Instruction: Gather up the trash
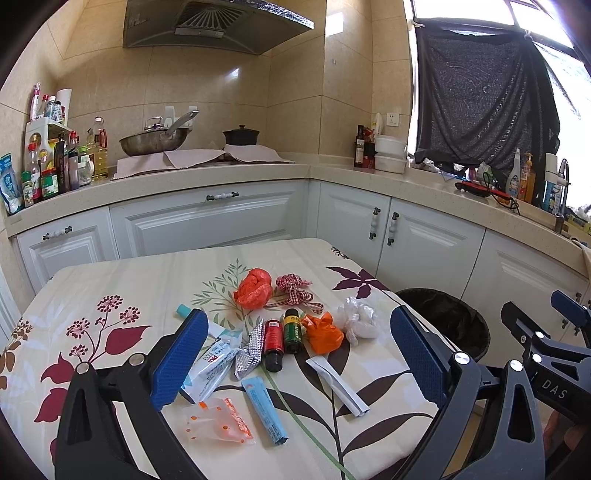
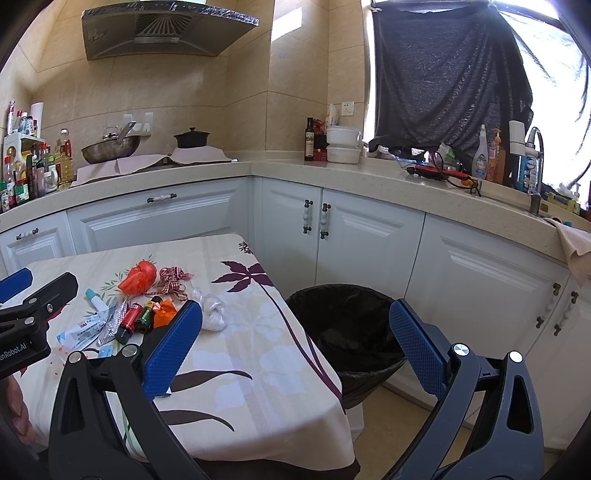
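Left wrist view shows the left gripper spread wide, empty, above litter mid-table: orange bag, two small bottles, foil strip. Right gripper likewise gapes near the bin. Bags look light and soft; pinch a bunched fold

You get daylight from the window, blown out white at upper right. Wall tiles carry glare. Fisheye bends edges; corners vignette black; focus stays sharp.
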Tool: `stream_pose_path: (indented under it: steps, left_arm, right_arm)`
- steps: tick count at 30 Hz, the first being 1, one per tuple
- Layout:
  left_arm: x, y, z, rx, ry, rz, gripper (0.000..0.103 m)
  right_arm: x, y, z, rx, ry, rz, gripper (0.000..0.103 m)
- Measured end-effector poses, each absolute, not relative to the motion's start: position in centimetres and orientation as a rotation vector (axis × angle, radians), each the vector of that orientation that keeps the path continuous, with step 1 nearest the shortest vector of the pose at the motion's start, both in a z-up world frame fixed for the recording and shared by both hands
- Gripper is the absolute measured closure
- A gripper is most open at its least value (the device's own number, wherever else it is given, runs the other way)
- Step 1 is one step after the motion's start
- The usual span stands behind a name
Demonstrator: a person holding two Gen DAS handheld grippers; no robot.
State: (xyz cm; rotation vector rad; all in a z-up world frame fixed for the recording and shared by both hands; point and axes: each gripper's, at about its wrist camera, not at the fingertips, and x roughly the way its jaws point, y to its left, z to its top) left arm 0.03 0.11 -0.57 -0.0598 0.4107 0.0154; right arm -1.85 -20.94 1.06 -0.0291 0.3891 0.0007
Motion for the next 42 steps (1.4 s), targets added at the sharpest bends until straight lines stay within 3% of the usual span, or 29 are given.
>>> stream_pose_path:
  steps: [42]
  left_arm:
    - [0.05,-0.40,-0.84,-0.054,0.415,0.014,0.007]
  right_arm:
    - [-2.07,-21.31,1.26,-0.029,0.386,0.000,0.004]
